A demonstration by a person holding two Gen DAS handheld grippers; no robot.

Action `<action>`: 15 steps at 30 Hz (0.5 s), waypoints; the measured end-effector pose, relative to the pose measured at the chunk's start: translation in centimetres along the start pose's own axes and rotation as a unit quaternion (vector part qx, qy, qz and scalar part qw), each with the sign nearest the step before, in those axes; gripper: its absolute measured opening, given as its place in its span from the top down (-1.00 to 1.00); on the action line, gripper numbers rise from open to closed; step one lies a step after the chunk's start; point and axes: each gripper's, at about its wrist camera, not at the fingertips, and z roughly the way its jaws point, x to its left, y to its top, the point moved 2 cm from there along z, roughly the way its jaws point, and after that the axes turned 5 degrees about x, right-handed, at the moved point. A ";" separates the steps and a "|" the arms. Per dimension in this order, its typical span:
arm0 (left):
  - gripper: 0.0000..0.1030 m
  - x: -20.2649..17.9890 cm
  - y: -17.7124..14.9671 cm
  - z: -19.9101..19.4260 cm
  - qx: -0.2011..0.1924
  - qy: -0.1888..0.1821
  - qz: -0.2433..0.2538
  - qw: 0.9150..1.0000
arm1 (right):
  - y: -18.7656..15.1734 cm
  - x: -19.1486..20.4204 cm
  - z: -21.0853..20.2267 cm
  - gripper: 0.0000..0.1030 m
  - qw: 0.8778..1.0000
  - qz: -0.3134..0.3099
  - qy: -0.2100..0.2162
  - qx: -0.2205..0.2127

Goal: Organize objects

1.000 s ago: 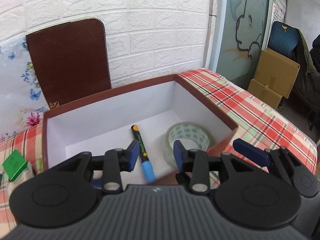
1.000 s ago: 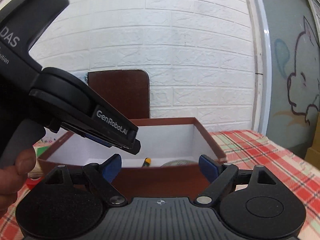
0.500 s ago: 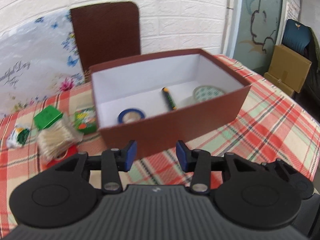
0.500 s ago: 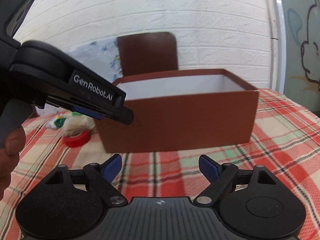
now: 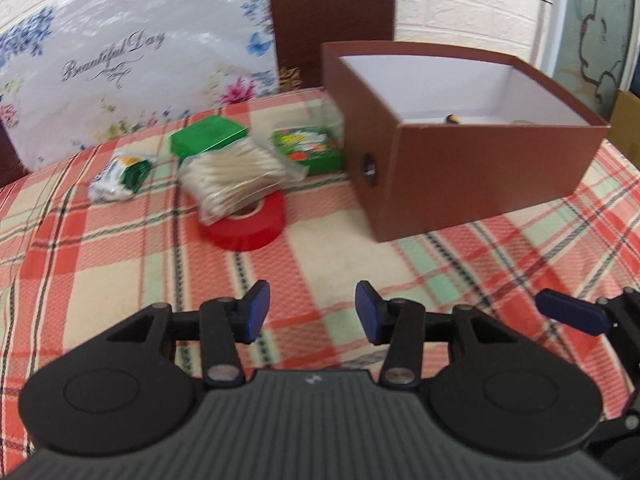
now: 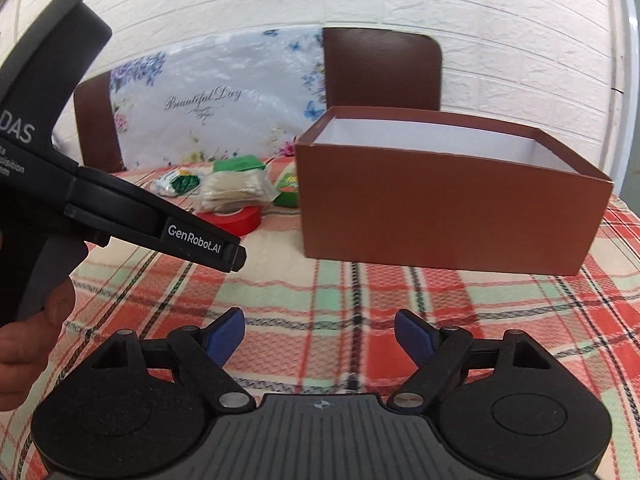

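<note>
Progress: some done | brown cardboard box (image 5: 472, 184) w/ white inside holds a pen tip (image 5: 453, 119) | red tape roll (image 5: 246, 222), clear bag of cotton sticks (image 5: 232, 176), green packs (image 5: 208, 136) wait on checked tablecloth (image 5: 120, 264) beside box | my left gripper (image 5: 312, 315) opening, nothing in it | my right gripper (image 6: 320, 336) closing a bit, nothing in it

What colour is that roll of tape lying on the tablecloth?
Red. The roll of tape shows best in the left wrist view, partly under a bag of cotton swabs.

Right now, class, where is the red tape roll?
In the left wrist view, the red tape roll lies on the plaid tablecloth, left of the brown box, partly under the cotton-swab bag.
</note>
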 end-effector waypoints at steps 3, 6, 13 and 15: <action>0.01 1.7 -0.6 0.6 0.003 0.013 -0.011 1.000 | 0.0 0.9 0.5 -0.49 1.000 -0.014 0.004 0.004; -0.03 3.7 -1.1 1.2 0.002 0.030 -0.025 0.999 | 0.2 1.8 1.2 -0.48 1.000 -0.029 0.008 0.007; -0.31 10.9 -2.3 2.6 -0.017 0.080 -0.112 0.990 | 1.3 5.0 4.2 -0.40 0.997 -0.070 0.030 0.008; -0.39 12.4 -3.0 2.7 -0.041 0.094 -0.126 0.987 | 2.0 6.0 5.5 -0.33 0.996 -0.078 0.039 0.009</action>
